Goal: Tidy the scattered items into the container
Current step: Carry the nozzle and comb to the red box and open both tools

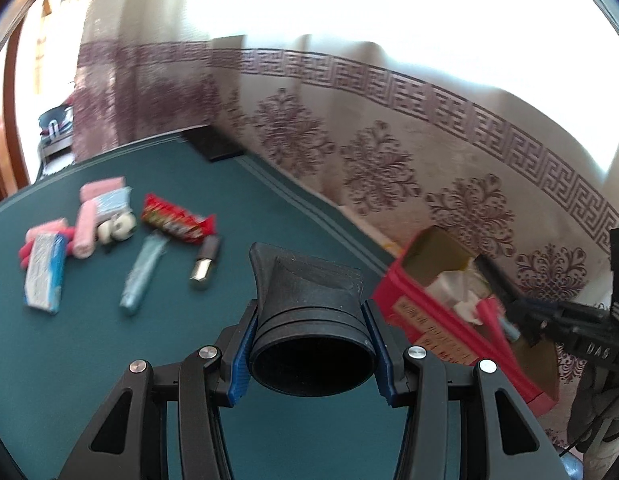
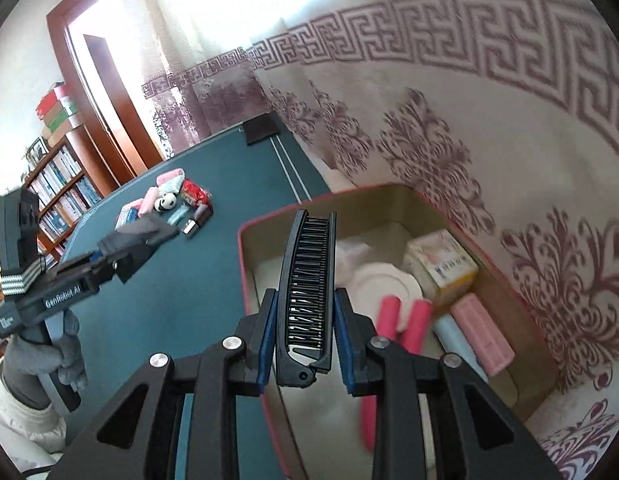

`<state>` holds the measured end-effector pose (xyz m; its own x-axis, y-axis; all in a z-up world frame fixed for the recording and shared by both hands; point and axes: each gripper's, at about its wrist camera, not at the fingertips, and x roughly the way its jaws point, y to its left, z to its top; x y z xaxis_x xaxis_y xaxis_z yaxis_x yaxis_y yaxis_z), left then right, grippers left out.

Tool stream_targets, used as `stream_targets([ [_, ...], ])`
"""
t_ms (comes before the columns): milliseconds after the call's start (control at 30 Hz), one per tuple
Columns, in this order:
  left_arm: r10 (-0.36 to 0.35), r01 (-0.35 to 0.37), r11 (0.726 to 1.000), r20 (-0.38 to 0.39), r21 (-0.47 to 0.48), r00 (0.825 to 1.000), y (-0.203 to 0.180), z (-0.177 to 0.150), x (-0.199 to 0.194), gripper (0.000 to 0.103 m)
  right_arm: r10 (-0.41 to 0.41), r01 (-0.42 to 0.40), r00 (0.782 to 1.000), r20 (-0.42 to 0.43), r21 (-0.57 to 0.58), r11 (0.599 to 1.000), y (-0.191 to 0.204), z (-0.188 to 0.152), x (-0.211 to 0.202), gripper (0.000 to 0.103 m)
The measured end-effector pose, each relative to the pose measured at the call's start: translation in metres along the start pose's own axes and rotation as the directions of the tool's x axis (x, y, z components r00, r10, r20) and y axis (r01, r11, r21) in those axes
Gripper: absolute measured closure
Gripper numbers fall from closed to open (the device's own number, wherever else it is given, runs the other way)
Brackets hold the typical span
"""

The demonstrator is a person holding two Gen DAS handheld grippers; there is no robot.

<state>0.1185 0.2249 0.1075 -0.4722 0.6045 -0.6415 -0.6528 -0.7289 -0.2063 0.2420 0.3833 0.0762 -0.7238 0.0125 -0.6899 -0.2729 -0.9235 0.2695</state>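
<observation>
My left gripper is shut on a black hair-dryer nozzle and holds it above the green table. My right gripper is shut on a black folding comb over the left part of the red-rimmed box. The box holds pink rollers, a white dish, a yellow-white carton and tissue. Scattered items lie on the table to the far left: a red snack wrapper, a blue tube, a lipstick, a panda toy, pink rollers and a blue-white packet.
A patterned curtain hangs right behind the table and box. A black flat object lies at the table's far edge. A bookshelf and a wooden door frame stand beyond the table. The left gripper shows in the right wrist view.
</observation>
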Motion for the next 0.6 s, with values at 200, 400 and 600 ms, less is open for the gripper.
stream_targets([
  [200,-0.033,0.034,0.998,-0.005,0.051,0.999,-0.031,0.014,0.009,0.052,0.027,-0.026,0.999,-0.019,0.042,0.999,-0.014,-0.006,0.0,0.072],
  [400,-0.065,0.066,0.991,-0.008,0.115,0.998,-0.063,0.028,0.018,0.052,0.0,0.0,1.0,-0.008,0.003,1.0,-0.014,-0.011,-0.001,0.072],
  [600,-0.113,0.115,0.977,-0.023,0.177,0.993,-0.096,0.039,0.034,0.052,-0.02,0.021,1.0,0.018,-0.059,0.998,-0.007,-0.013,-0.007,0.072],
])
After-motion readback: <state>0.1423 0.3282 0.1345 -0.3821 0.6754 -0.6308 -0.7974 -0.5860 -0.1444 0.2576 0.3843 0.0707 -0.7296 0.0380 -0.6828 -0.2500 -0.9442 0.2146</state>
